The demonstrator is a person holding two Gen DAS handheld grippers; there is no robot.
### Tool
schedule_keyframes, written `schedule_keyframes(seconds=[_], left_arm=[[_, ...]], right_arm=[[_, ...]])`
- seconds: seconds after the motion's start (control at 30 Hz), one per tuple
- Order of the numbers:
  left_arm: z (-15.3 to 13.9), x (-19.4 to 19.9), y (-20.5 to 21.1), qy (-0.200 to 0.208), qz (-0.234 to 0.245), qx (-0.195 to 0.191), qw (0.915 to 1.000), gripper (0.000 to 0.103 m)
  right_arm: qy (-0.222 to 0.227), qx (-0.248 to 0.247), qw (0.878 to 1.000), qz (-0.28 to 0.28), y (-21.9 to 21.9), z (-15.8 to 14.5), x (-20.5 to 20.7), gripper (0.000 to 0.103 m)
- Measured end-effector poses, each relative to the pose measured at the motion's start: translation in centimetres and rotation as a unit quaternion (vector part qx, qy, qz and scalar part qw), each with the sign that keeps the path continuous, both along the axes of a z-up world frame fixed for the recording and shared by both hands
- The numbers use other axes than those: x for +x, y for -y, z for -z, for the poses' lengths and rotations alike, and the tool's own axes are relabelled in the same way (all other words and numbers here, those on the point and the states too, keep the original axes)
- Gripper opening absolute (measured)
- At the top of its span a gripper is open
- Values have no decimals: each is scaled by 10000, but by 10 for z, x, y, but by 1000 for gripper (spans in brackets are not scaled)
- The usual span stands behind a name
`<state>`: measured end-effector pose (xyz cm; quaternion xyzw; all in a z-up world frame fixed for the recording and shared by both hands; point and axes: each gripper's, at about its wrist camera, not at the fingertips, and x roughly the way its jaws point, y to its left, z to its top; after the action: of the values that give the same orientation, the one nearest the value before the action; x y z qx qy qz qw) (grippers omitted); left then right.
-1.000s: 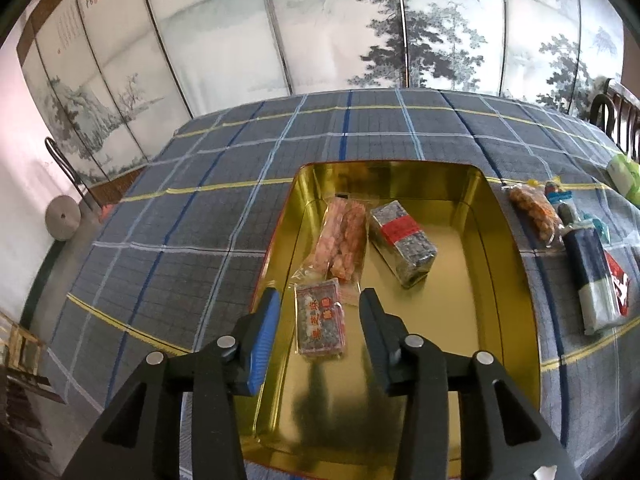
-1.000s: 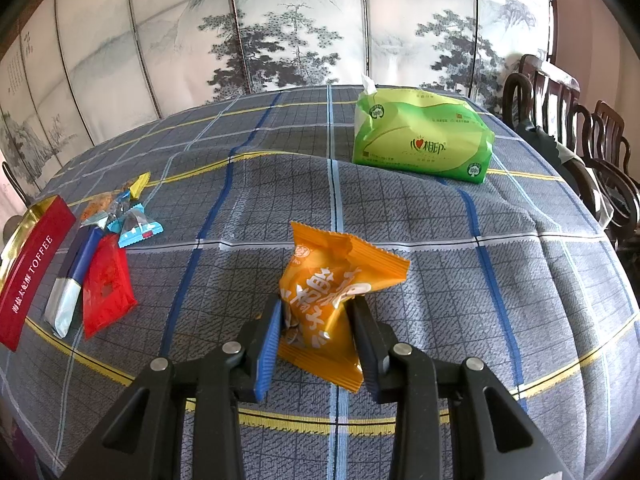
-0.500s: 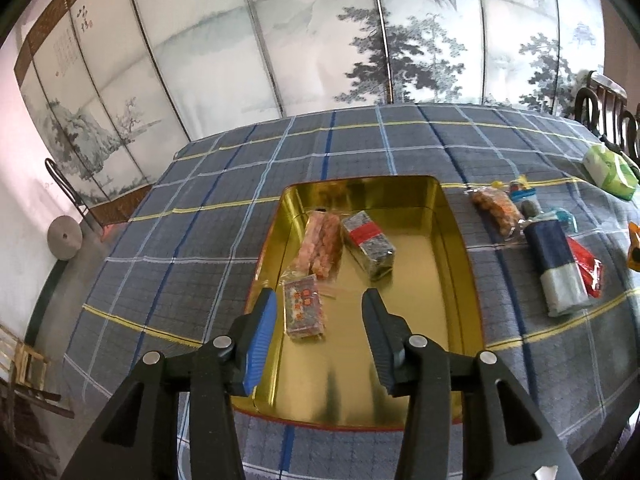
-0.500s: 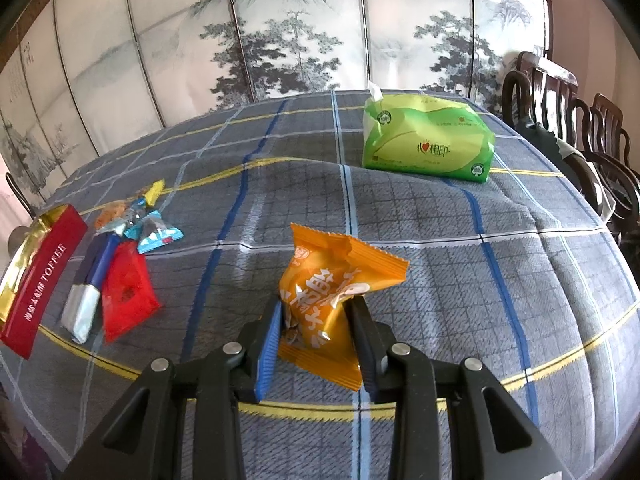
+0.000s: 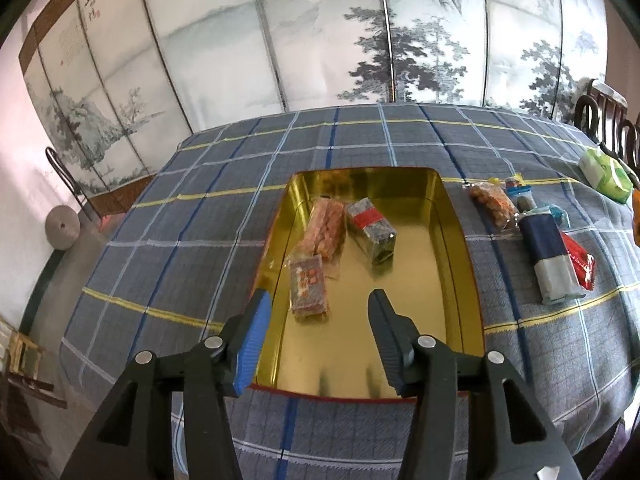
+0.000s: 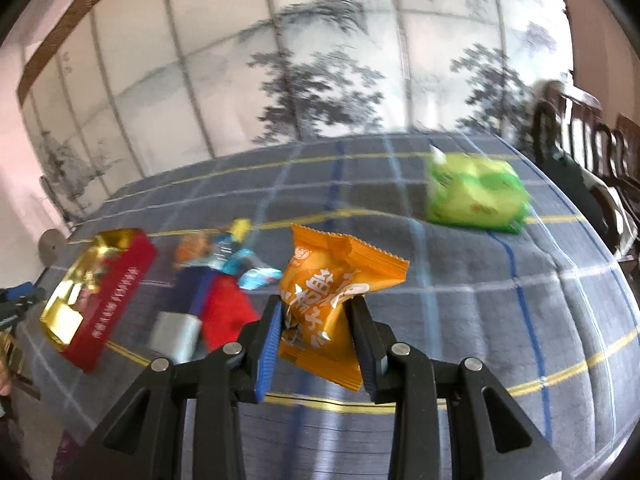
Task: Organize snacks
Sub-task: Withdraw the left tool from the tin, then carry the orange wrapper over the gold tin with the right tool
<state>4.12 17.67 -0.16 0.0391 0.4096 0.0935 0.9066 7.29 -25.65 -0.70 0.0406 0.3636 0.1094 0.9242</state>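
Right wrist view, right tool [image 6: 316, 322]: clamped on the crinkled orange foil snack packet [image 6: 334, 296], lower centre of frame.
Behind it: green tissue pack [image 6: 474, 196] upper right, on the grey plaid-clothed surface [image 6: 500, 300].
Left wrist view, left tool [image 5: 318, 320]: jaws apart and just been widening, nothing between them.
Beyond it: gold rectangular tin tray [image 5: 456, 248], centre frame, with a small red-labelled clear snack packet [image 5: 307, 285] lying in it.
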Motion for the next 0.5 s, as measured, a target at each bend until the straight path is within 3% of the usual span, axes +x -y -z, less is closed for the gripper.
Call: schedule_keyframes(seconds=[0.37,0.5], left_arm=[[10,-22,-23,-190,-238,-208,9993,48],[10,-31,-29,-224,-323,-186,9991,55]], right_arm=[[51,341,9942,-1022,-96,-22,-5,34],[-58,489,9883,-1443,-136,-24,-2,34]])
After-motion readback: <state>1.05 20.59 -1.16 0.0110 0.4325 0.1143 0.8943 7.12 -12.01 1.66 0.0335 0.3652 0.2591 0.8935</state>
